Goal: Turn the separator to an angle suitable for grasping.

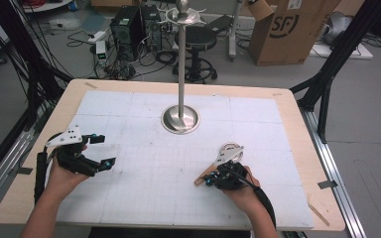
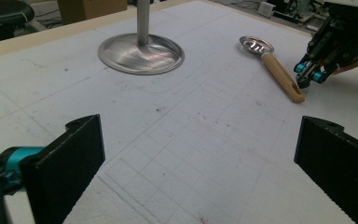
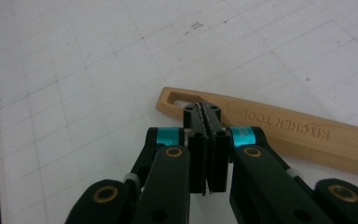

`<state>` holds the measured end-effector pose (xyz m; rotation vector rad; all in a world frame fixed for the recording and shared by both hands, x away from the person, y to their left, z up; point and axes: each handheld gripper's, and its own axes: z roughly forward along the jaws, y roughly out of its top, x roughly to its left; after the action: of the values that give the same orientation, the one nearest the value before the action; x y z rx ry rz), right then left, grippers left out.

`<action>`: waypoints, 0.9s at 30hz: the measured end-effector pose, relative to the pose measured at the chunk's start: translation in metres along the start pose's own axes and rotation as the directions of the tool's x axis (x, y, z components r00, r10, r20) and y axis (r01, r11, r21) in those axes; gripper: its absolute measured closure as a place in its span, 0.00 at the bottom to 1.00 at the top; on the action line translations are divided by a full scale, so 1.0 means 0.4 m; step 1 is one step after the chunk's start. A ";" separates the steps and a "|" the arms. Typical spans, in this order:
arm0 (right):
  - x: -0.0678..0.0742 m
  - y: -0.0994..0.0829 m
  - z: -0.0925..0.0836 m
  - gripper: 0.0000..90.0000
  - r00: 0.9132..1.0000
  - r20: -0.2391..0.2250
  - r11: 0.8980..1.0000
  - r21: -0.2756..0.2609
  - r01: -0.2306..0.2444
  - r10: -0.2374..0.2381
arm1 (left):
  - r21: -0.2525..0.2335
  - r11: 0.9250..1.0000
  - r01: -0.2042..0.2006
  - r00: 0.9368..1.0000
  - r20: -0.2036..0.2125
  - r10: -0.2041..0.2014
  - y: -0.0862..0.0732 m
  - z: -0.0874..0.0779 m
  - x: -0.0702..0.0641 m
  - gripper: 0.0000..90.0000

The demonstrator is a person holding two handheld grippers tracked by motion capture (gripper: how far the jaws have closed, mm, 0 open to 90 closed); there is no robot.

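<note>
A metal spoon with a wooden handle (image 2: 279,74) lies on the white grid mat (image 1: 144,183), its bowl (image 2: 256,45) toward the stand. The handle (image 3: 298,135) reads "KITCHEN TOOL" and has a slot at its end. My right gripper (image 3: 202,109) is shut with nothing between its jaws; its tip hovers over the slotted end, and I cannot tell if it touches. From above, the right gripper (image 1: 208,181) sits at the handle's (image 1: 201,177) near end. My left gripper (image 1: 106,150) rests at the left of the mat, open and empty (image 2: 200,140).
A steel stand with a round base (image 1: 180,120) and a tall pole rises at the mat's far middle. The wooden table edge (image 1: 302,114) frames the mat. Beyond the table are a stool, cables, computer cases and a cardboard box (image 1: 290,29).
</note>
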<state>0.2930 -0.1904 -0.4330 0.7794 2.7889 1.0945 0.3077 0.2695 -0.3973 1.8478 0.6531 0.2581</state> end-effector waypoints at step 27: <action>-0.009 0.070 0.065 0.99 0.996 0.090 1.000 -0.019 -0.012 0.014 | -0.001 1.000 0.006 1.000 -0.005 -0.006 -0.001 -0.004 0.005 0.02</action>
<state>0.3141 -0.1585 -0.4348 0.8245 2.6997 1.0584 0.3087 0.2719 -0.3973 1.8446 0.6618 0.2597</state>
